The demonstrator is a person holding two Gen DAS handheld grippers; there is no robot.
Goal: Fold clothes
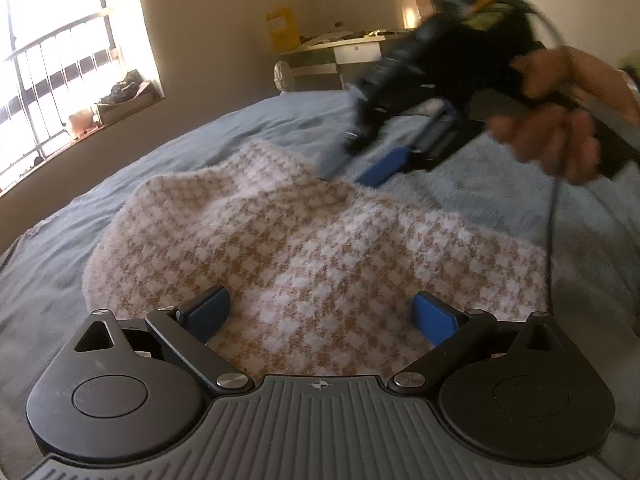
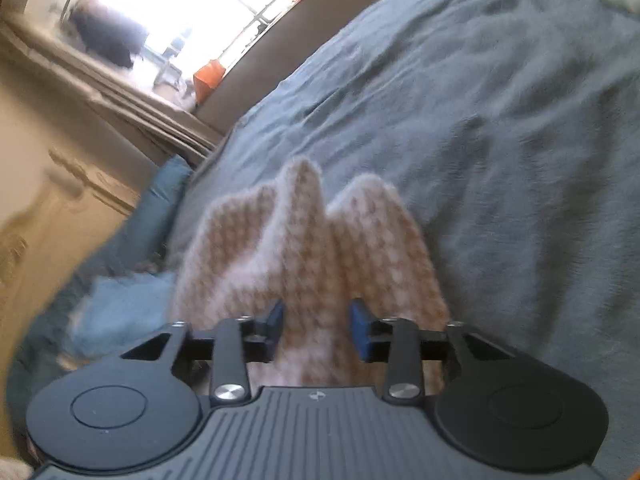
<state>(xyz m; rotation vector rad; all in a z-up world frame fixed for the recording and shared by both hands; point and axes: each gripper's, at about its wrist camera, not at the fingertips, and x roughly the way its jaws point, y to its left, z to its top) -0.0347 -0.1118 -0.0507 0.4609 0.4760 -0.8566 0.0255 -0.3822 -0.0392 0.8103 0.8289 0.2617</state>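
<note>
- One fuzzy tan-and-white houndstooth garment (image 1: 304, 248) lies on a blue-grey bedspread (image 1: 60, 264), spread out with rumpled folds
- left gripper (image 1: 322, 312) over the garment's near edge, blue-padded fingers (image 1: 436, 316) wide apart, nothing between them, cloth showing below
- right gripper (image 1: 356, 160) in left wrist view is motion-blurred, held by a hand (image 1: 560, 120), tips down at the garment's far edge
- right wrist view: right gripper (image 2: 318, 330) has its fingers (image 2: 360, 328) drawn in against a bunched ridge of the garment (image 2: 312, 248), cloth filling the gap; looks pinched, small gaps at the pads hard to judge through blur
- garment gathers into pleats fanning away from that grip
- barred window (image 1: 52, 72) on the far left, desk (image 1: 340, 52) against the back wall, yellow item (image 1: 282, 26) on it
</note>
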